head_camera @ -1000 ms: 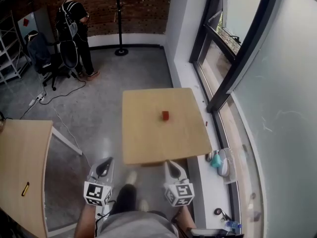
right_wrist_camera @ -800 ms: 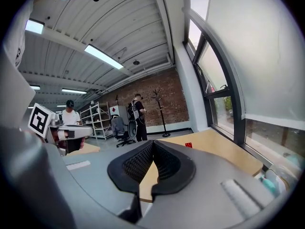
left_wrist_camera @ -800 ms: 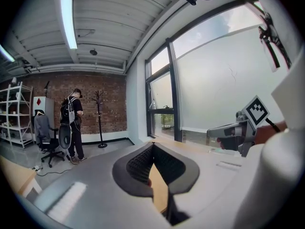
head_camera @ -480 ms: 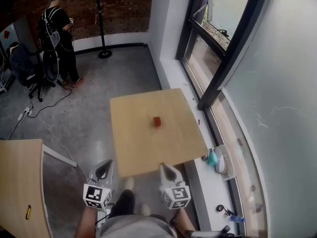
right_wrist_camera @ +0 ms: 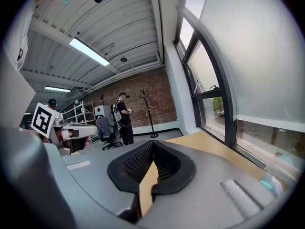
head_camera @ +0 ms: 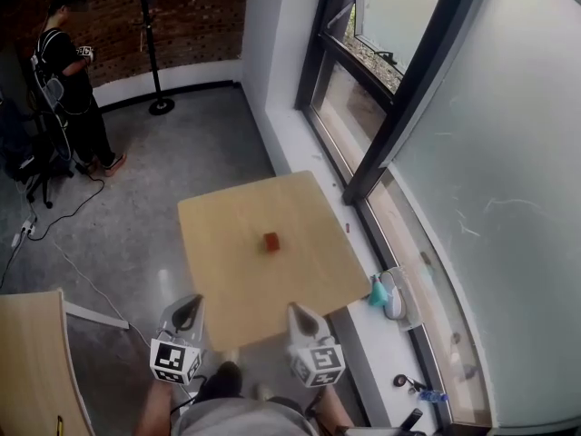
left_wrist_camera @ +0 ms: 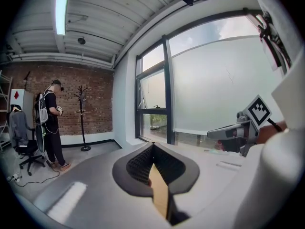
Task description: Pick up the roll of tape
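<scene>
A wooden table (head_camera: 227,234) by the window carries the red roll of tape (head_camera: 270,242) (near its middle). The left gripper (head_camera: 188,311) and right gripper (head_camera: 301,315) hover at its near edge, jaws together, empty.

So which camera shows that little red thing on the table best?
The head view: the red thing sits in plain sight near the middle of the wooden table, seen from above. The gripper views show only bits of tabletop past their jaws; the red thing cannot be made out there.
</scene>
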`<state>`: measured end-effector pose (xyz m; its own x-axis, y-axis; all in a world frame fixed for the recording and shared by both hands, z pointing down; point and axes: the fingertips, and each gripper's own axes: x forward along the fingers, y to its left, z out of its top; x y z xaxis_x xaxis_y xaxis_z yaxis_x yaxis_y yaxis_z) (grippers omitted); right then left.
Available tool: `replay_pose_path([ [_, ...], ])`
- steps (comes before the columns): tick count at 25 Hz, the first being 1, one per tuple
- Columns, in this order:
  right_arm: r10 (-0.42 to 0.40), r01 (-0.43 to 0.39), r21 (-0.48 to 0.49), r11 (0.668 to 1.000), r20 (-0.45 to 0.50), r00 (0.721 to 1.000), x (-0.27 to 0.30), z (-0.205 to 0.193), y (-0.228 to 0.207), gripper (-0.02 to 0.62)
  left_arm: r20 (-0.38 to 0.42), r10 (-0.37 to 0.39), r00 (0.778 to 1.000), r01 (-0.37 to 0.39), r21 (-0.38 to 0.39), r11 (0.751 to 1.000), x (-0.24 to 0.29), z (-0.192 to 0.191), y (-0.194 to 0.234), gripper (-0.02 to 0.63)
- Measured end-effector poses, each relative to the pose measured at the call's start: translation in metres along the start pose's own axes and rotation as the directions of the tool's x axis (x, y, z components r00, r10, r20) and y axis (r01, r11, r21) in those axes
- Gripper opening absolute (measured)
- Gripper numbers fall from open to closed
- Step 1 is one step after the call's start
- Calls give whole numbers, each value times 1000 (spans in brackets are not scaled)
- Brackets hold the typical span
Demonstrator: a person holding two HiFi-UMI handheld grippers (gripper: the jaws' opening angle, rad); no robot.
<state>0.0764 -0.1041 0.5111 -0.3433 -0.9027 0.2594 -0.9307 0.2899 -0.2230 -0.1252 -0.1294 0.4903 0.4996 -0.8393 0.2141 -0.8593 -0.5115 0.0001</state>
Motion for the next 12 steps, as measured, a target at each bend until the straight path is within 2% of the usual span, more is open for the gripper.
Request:
replay_pose_path([
  [7,-50,50,7,999,-10,999,34,1,-21,14,-37,-25,999,25,-3,1000,36,-10,25,0],
  [12,-53,52,-11,999,-48,997,58,-14,-28,14,-67,-44,997,44,-10,999,58,-24,38,0],
])
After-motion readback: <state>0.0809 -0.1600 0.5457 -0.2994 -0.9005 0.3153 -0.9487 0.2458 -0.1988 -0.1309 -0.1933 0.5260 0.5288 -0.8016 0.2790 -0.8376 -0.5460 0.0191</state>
